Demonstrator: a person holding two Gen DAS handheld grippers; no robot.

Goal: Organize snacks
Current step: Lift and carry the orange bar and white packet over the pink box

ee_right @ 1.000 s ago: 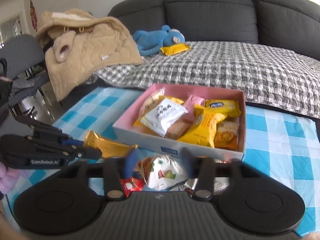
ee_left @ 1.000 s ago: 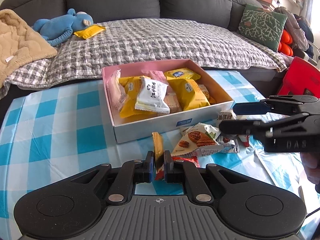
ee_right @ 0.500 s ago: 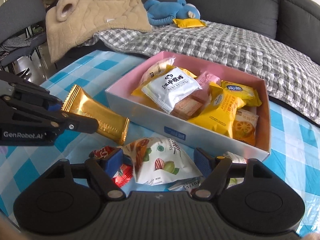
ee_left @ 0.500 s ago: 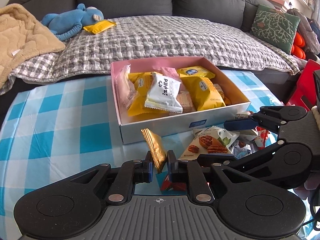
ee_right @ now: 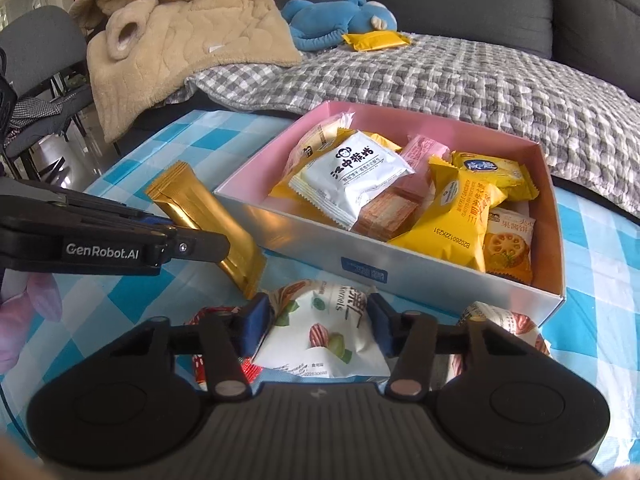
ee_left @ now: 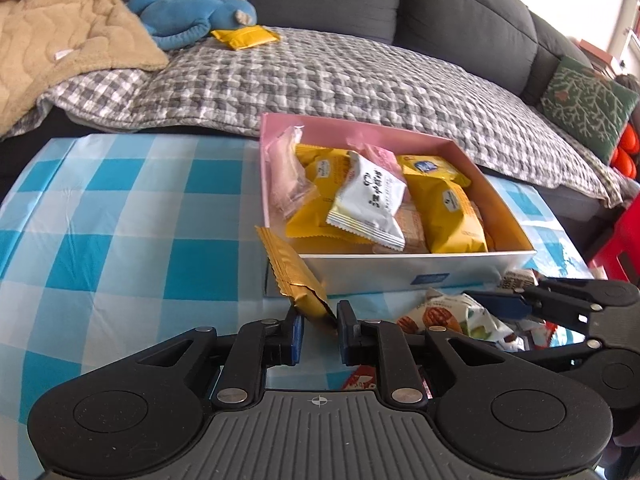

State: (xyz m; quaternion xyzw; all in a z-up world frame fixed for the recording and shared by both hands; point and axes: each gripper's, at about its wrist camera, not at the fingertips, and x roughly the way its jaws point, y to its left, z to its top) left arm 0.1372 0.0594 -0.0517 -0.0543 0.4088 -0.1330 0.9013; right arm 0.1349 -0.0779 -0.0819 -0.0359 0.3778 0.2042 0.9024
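Note:
A pink-lined white box [ee_left: 400,276] [ee_right: 360,264] on the blue checked tablecloth holds several yellow, white and pink snack packets. My left gripper [ee_left: 318,320] [ee_right: 216,246] is shut on the lower end of a gold packet [ee_left: 294,276] [ee_right: 200,216], which is tilted up just left of the box's near corner. My right gripper [ee_right: 318,316] [ee_left: 480,320] is closing around a white nut packet [ee_right: 320,332] [ee_left: 452,314] lying in front of the box. Its blue pads touch both sides of the packet.
Small red wrappers [ee_right: 248,368] and another nut packet [ee_right: 508,324] lie around the right gripper. Behind the table is a sofa with a grey checked blanket [ee_left: 340,80], a blue plush toy [ee_left: 192,16], a yellow packet [ee_left: 244,38] and a beige coat [ee_right: 180,32]. A chair [ee_right: 36,56] stands left.
The left gripper has carried the gold packet down and leftward beside the box corner, tilting it. The right gripper sank over the nut packet, spread its jaws, then narrowed them onto it.

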